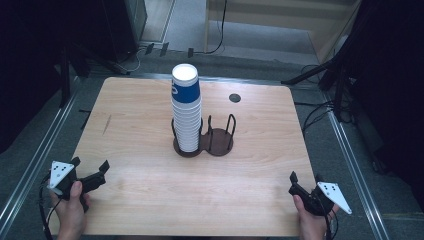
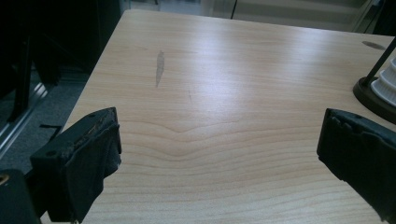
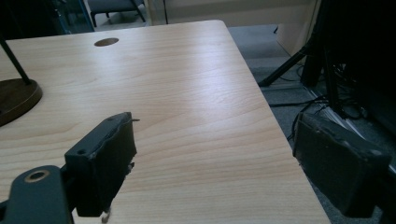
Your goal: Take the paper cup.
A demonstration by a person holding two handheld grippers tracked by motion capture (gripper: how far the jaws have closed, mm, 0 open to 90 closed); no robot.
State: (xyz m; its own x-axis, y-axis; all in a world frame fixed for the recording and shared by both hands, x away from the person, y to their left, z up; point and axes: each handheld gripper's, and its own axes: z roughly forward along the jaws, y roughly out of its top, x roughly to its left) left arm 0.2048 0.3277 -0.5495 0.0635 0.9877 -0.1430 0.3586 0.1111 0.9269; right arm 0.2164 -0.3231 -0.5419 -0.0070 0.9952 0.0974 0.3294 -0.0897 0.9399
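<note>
A tall stack of paper cups (image 1: 186, 110), blue at the top and white below, stands in the left ring of a dark two-ring cup holder (image 1: 218, 140) at the table's middle. The holder's right ring has nothing in it. My left gripper (image 1: 90, 167) rests over the table's near left corner, jaws wide apart and bare; in the left gripper view (image 2: 219, 144) only wood lies between them, with the holder's base (image 2: 371, 95) at the far right. My right gripper (image 1: 305, 177) sits at the near right corner, open with nothing between its jaws (image 3: 215, 154).
The wooden table (image 1: 140, 190) has a small round hole (image 1: 234, 98) near its far right and a dark scuff (image 1: 106, 124) on the left. Metal rails run along both sides. Dark stands and cables crowd the floor beyond the right edge (image 3: 322, 70).
</note>
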